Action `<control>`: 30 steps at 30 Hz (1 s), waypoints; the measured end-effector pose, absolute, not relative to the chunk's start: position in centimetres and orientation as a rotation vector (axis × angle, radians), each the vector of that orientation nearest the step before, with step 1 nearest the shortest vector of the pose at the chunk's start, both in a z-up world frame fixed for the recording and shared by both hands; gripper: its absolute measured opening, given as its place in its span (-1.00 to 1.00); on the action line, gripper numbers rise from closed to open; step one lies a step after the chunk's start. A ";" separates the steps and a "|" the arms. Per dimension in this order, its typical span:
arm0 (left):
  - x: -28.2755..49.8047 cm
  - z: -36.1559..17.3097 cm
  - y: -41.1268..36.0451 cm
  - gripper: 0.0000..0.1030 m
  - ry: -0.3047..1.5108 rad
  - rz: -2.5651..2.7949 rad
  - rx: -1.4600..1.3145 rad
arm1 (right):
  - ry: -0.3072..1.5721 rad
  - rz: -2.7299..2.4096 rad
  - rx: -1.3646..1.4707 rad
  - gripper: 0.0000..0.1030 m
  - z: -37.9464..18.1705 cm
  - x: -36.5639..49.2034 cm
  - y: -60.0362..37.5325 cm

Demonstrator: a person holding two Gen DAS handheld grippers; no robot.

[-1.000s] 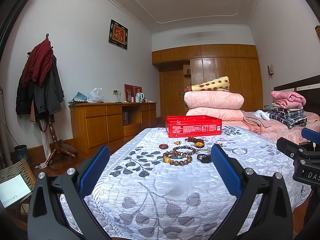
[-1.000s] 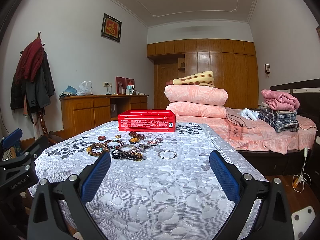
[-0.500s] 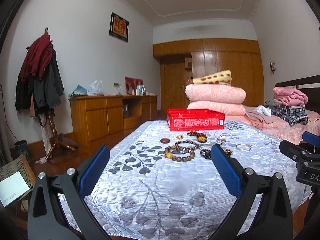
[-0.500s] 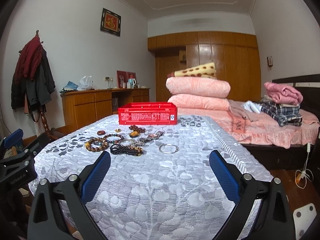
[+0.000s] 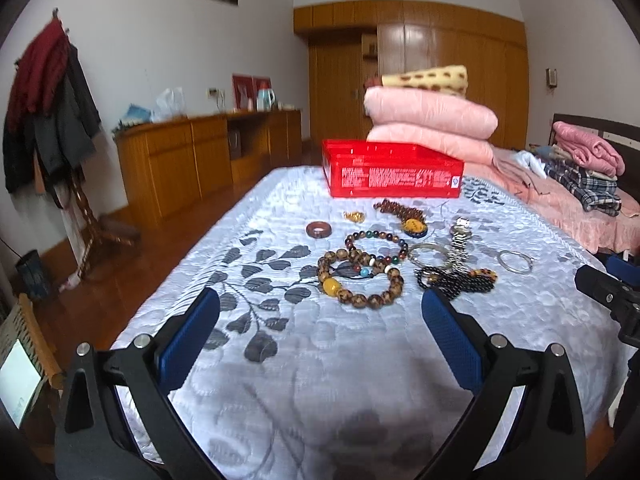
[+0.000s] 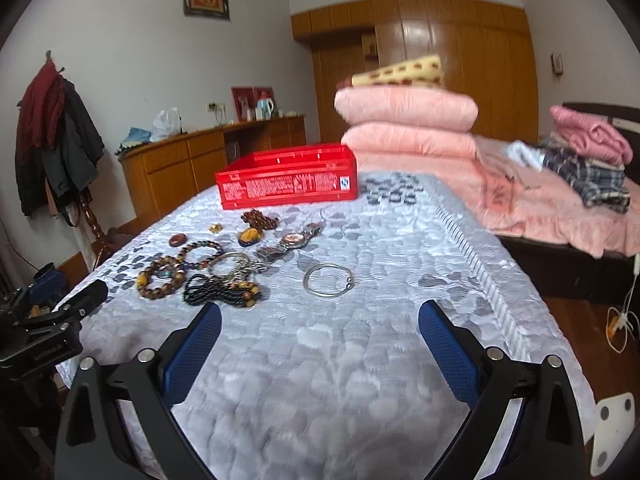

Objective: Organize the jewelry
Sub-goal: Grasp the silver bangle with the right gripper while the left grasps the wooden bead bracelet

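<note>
Several pieces of jewelry lie on a white quilted bed cover [image 5: 320, 340]: a brown bead bracelet [image 5: 358, 280], a dark bead string [image 5: 454, 280], a silver bangle [image 5: 515, 261] [image 6: 327, 280], a wristwatch [image 6: 294, 240] and a brown ring [image 5: 319, 229]. A red plastic box [image 5: 392, 174] [image 6: 288, 184] stands behind them. My left gripper [image 5: 320, 340] is open and empty, just short of the bracelets. My right gripper [image 6: 320, 344] is open and empty, just short of the bangle.
Folded pink quilts [image 5: 430, 120] are stacked behind the box. A second bed with folded clothes [image 6: 588, 152] is at the right. A wooden cabinet [image 5: 192, 152] and a coat rack [image 5: 44, 112] stand along the left wall.
Both grippers have tilted down and moved forward toward the jewelry, which now looks larger and nearer. Both stay open and empty.
</note>
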State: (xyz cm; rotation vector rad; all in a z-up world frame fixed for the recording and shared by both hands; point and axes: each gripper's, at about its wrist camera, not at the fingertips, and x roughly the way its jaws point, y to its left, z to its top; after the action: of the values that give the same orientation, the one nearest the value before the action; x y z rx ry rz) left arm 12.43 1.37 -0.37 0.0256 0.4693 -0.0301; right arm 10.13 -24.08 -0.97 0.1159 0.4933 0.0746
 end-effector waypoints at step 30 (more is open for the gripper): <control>24.7 -2.1 0.5 -0.58 0.875 -0.184 0.093 | 0.912 0.052 0.033 0.42 -3.5 22.6 -23.6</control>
State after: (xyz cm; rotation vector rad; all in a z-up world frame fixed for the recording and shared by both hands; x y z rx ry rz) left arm 24.71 0.49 -2.07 0.0934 0.8748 -0.1838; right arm 22.58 -23.63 -3.51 0.0330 0.9118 0.0523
